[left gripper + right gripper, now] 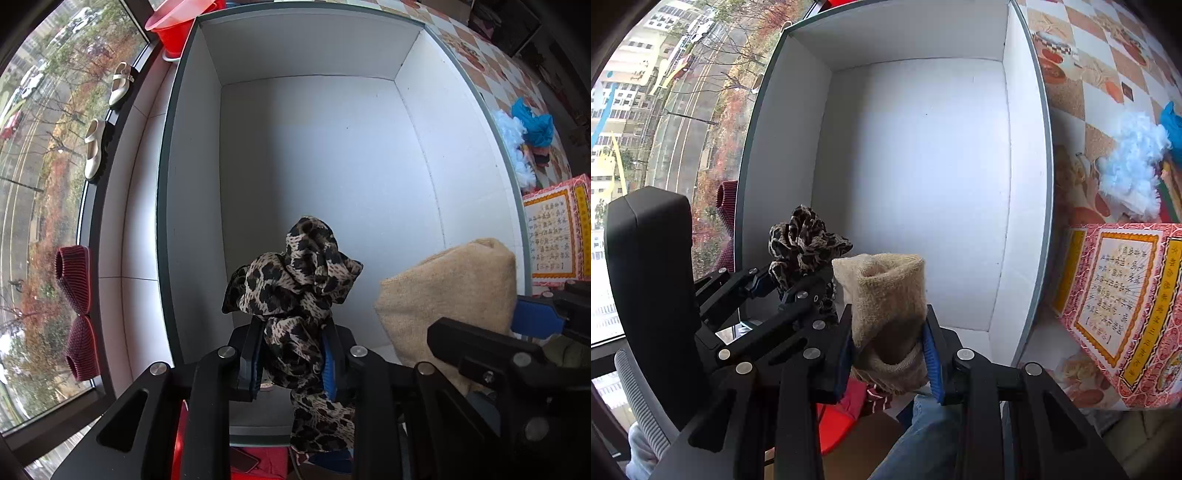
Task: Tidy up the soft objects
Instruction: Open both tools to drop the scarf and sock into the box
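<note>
My left gripper [293, 356] is shut on a leopard-print fabric scrunchie [295, 284], held over the near edge of a large white box [192, 184]. My right gripper [890, 350] is shut on a beige knitted sock [886, 295], held beside the scrunchie at the same near edge. The right gripper [524, 325] with the sock [443, 295] shows at the right of the left wrist view. The left gripper [798, 284] with the scrunchie [805, 243] shows at the left of the right wrist view. Nothing lies on the visible floor of the box [1027, 184].
A pale blue fluffy item [1134, 170] and a blue cloth [535, 125] lie on the patterned tablecloth right of the box. A red and yellow printed box [1123, 306] stands at the right. Shoes [98, 147] and dark red slippers [75, 273] sit on the windowsill, a red basin [177, 22] behind.
</note>
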Action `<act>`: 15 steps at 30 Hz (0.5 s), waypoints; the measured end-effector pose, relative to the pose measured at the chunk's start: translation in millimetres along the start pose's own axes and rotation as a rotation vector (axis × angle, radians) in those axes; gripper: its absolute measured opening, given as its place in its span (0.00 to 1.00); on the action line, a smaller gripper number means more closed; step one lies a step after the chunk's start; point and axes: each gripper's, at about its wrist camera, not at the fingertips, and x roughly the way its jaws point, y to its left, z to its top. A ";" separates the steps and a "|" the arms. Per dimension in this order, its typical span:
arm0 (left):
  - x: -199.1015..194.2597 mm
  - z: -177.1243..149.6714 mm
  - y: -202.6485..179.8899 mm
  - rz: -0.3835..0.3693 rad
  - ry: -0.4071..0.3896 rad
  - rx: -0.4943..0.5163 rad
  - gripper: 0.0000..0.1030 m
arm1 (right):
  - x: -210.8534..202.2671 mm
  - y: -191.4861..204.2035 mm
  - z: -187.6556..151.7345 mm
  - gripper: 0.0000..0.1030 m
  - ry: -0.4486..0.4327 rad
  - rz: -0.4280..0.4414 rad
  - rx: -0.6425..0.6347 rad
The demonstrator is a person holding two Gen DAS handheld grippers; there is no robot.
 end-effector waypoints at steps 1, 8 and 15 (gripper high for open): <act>-1.6 0.7 -0.3 0.001 -0.009 -0.006 0.29 | -1.8 0.5 1.5 0.34 -0.009 -0.011 -0.004; -18.8 3.1 -3.0 0.036 -0.072 -0.025 0.81 | -24.2 -5.3 7.0 0.50 -0.072 -0.037 -0.023; -31.3 5.4 7.7 -0.008 -0.108 -0.117 1.00 | -50.4 -15.1 0.9 0.95 -0.130 -0.024 -0.001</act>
